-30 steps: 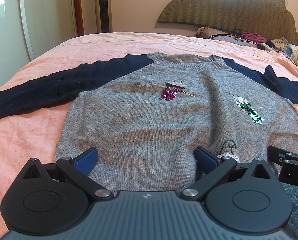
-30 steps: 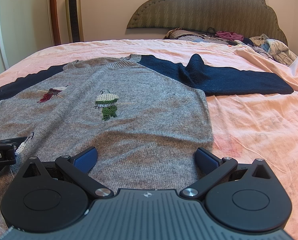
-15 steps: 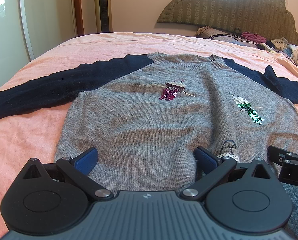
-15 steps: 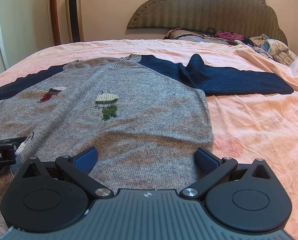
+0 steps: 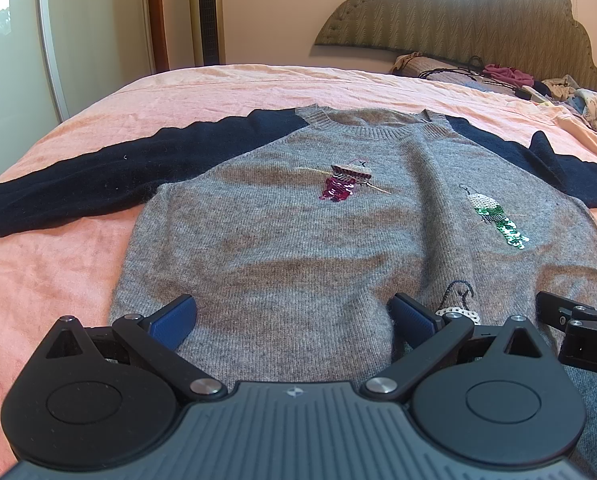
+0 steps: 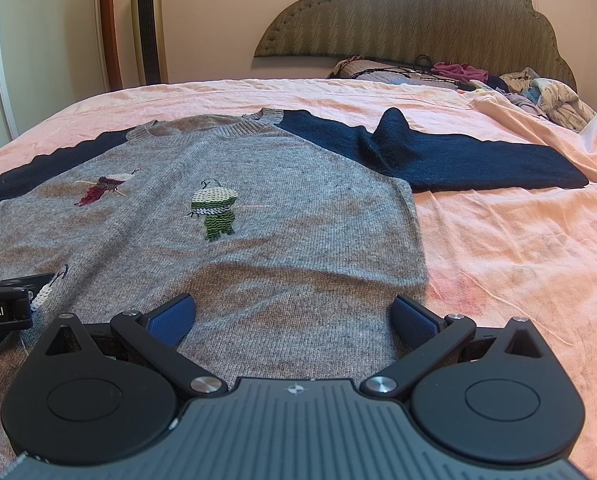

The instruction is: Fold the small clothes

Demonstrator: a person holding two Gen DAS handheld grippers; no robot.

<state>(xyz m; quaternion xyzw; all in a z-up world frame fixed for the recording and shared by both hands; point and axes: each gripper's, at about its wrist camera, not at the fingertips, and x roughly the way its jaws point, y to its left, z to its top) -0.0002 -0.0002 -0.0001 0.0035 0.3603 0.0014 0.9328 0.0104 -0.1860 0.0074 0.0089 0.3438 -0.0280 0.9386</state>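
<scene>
1. My left gripper (image 5: 294,314) stands wide apart, its blue pads (image 5: 174,318) spread over the lower part of the grey sweater (image 5: 298,248), with nothing between them. I cannot tell whether the pads touch the knit or hang just above it.
2. My right gripper (image 6: 294,314) is equally wide and holds nothing; its left pad sits over the sweater's hem area, its right pad (image 6: 412,322) just beside the sweater's side edge, near the pink bedsheet (image 6: 518,260).
3. Each gripper shows at the edge of the other's view, so the two sit side by side near the hem.
4. The sweater lies flat, front up, on the bedsheet, collar pointing toward the headboard (image 6: 418,16). Its body is grey, its sleeves dark navy.
5. The left sleeve (image 5: 98,184) stretches straight out across the sheet. The right sleeve (image 6: 478,160) also reaches outward, with a raised bump of fabric near the shoulder.
6. On the chest I see a red sequin figure (image 5: 340,184) and a green sequin figure (image 6: 214,210); a third, white sequin patch (image 5: 456,312) sits low, just beside my left gripper's right finger.
7. Farther off, a heap of loose clothes (image 6: 538,92) lies against the headboard, and a tall tower fan (image 6: 148,20) stands by the wall.
</scene>
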